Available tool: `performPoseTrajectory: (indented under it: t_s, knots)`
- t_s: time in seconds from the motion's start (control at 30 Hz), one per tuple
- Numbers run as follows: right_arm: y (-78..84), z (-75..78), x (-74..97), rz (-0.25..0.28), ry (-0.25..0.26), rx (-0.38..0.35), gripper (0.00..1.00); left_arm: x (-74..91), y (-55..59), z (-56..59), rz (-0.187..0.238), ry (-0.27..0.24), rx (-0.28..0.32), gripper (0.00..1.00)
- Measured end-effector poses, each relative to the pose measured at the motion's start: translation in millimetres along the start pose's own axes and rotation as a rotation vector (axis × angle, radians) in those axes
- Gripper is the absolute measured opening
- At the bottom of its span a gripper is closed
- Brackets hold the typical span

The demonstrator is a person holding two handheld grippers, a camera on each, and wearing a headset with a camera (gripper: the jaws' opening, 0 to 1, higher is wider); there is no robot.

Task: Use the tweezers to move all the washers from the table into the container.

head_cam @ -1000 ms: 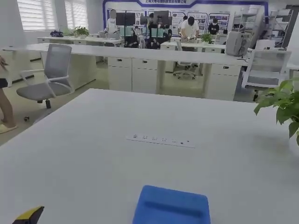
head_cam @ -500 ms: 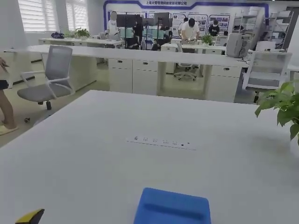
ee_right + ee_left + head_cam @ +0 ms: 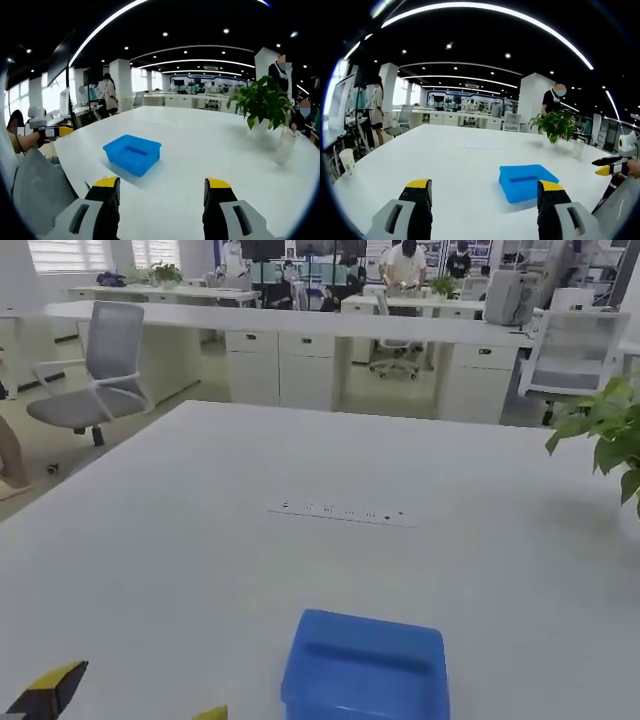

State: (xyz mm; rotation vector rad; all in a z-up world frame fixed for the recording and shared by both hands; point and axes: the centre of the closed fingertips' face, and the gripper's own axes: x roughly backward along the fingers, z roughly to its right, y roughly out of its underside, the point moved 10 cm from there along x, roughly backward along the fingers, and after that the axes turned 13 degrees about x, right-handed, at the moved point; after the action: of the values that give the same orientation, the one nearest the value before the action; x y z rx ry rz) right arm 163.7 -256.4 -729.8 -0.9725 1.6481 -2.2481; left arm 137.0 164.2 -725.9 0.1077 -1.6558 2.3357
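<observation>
Container [image 3: 365, 665] sits near-centre on the table [image 3: 200, 540], open top up. Left gripper [image 3: 485, 187] and right gripper [image 3: 161, 183]: jaws apart, holding nothing. Risk: tweezers not yet in hand; a thin tool could twist in such wide jaws and drop washers short of the container.

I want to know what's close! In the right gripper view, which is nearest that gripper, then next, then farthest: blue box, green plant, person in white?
From the right gripper:
1. The blue box, just ahead, slightly left.
2. The green plant, farther back, on the right.
3. The person in white, standing far back on the left.
</observation>
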Motion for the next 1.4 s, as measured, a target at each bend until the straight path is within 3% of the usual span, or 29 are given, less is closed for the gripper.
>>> performPoseTrajectory:
  t_s: [0.27,0.4,0.47,0.6,0.67,0.73,0.77,0.83,0.9,0.93,0.97,1.0,1.07,1.1,1.23,1.27,1.33,1.37,1.4]
  knots:
    - [3.0,-0.2,-1.0,-0.065,-0.030,-0.010,0.60,-4.6,4.4,7.2,-0.062,0.039,-0.018,0.88]
    - [0.5,1.9,-2.2,-0.090,-0.048,0.001,0.57,-9.2,6.6,14.9,-0.143,0.079,-0.071,0.88]
    - [-1.9,1.8,-3.6,-0.110,-0.079,0.017,0.52,-12.5,8.6,20.9,-0.203,0.130,-0.100,0.88]
    - [-13.7,-1.4,-17.4,-0.092,-0.140,0.026,0.45,-20.0,11.2,30.0,-0.323,0.235,-0.131,0.74]
    - [-22.0,-13.3,-32.1,-0.105,-0.225,0.050,0.38,-27.0,13.7,37.8,-0.420,0.349,-0.116,0.68]
    - [-24.7,-21.5,-41.8,-0.103,-0.267,0.058,0.28,-31.9,14.0,40.6,-0.447,0.393,-0.120,0.58]
    - [-25.9,-30.0,-48.8,-0.097,-0.315,0.052,0.25,-33.4,16.9,44.1,-0.503,0.466,-0.111,0.51]
    - [-21.9,-37.2,-58.0,-0.130,-0.385,0.049,0.26,-38.3,23.4,45.5,-0.574,0.519,-0.131,0.41]
    - [-20.0,-53.8,-66.0,-0.176,-0.462,0.060,0.26,-40.2,31.2,47.7,-0.667,0.583,-0.150,0.30]
    - [-19.5,-56.4,-67.1,-0.184,-0.472,0.070,0.26,-43.2,36.4,49.2,-0.699,0.609,-0.178,0.26]
    - [-17.9,-65.0,-70.7,-0.204,-0.506,0.090,0.26,-44.8,39.9,50.8,-0.718,0.633,-0.184,0.23]
    - [-16.3,-70.0,-72.7,-0.218,-0.530,0.102,0.27,-46.8,45.8,52.8,-0.774,0.661,-0.187,0.22]
    - [-10.6,-81.0,-76.6,-0.246,-0.575,0.141,0.27,-50.6,53.5,54.6,-0.824,0.695,-0.246,0.22]
    - [-7.6,-86.7,-77.2,-0.275,-0.604,0.161,0.27,-52.4,59.0,55.5,-0.875,0.710,-0.308,0.22]
    - [-1.7,-94.5,-79.5,-0.305,-0.620,0.218,0.26,-58.9,73.2,58.8,-0.966,0.741,-0.470,0.21]
    - [-0.3,-94.8,-79.6,-0.305,-0.616,0.223,0.26,-60.3,77.1,58.0,-0.992,0.744,-0.560,0.21]
    - [1.9,-93.9,-80.2,-0.312,-0.626,0.205,0.25,-62.8,82.7,56.9,-1.023,0.750,-0.720,0.20]
    - [2.4,-93.8,-80.5,-0.314,-0.628,0.199,0.25,-63.3,84.7,57.3,-1.029,0.762,-0.750,0.19]
    - [2.5,-94.2,-81.2,-0.316,-0.634,0.196,0.25,-66.5,83.6,60.6,-0.973,0.810,-0.789,0.17]
